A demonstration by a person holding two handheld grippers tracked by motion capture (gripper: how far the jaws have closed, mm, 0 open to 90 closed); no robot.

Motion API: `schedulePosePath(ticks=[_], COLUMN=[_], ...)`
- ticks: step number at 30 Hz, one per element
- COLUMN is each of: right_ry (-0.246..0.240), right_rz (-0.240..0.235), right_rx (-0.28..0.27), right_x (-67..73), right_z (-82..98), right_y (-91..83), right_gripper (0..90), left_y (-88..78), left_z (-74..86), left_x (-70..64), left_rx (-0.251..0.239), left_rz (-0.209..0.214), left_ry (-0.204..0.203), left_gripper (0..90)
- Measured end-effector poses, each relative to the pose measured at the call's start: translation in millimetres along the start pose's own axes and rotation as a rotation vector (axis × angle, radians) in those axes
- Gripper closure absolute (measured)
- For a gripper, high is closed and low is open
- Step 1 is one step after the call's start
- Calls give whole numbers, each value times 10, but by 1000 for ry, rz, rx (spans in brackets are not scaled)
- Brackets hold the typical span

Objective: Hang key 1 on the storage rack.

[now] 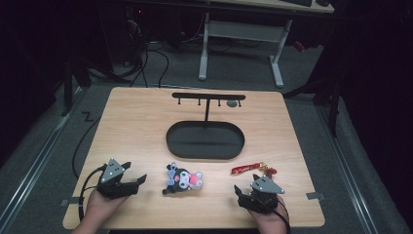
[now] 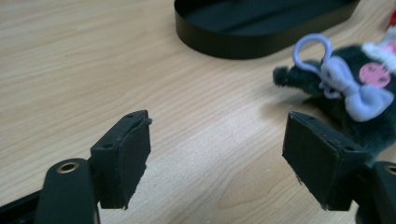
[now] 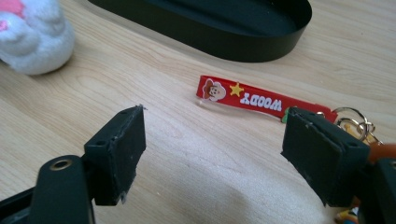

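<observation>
A: Grippers? Toys?
B: Left gripper (image 1: pixel 130 178) gapes, nothing gripped, beside the plush (image 1: pixel 182 179), near edge, mid-table. Right gripper (image 1: pixel 247 189) released too, just short of the red strap (image 1: pixel 247 169).
A: Anything around?
B: Black tray (image 1: pixel 205 140) behind both, hook stand (image 1: pixel 208 97) rising from it. Bare wood between jaws and toys.

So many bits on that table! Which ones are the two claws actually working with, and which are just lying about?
In the job:
- plush keychain, nearest the open left gripper
- red Woody strap keychain, just ahead of the open right gripper
- probably the black hook stand with its oval tray

Just lying about:
- desk frame and cables on the floor behind the table
</observation>
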State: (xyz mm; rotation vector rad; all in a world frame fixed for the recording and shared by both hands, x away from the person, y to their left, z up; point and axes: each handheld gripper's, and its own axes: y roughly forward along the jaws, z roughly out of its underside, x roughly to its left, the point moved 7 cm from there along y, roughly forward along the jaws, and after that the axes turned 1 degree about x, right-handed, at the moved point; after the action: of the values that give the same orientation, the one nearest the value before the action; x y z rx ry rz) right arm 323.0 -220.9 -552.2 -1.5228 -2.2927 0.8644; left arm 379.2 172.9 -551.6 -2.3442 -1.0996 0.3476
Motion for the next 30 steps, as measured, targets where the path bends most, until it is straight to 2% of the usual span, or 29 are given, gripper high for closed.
schedulePosePath(ticks=[4,10,22,30], right_ry=[33,64,72,82], right_rz=[-3,-18,-14,-21], right_rx=[-10,-16,-35,-21], right_x=[-70,-124,-156,-153], right_z=[30,84,78,94], right_y=[-3,-1,-9,-2], right_gripper=[208,202,218,259], left_y=[34,60,69,76], left_z=[-43,-30,-8,-4], left_x=[-32,-59,-77,-85], left_rx=[-15,-5,2,6], left_rz=[-7,-9,-11,-6], left_ry=[8,20,32,38], left_gripper=[241,241,237,238])
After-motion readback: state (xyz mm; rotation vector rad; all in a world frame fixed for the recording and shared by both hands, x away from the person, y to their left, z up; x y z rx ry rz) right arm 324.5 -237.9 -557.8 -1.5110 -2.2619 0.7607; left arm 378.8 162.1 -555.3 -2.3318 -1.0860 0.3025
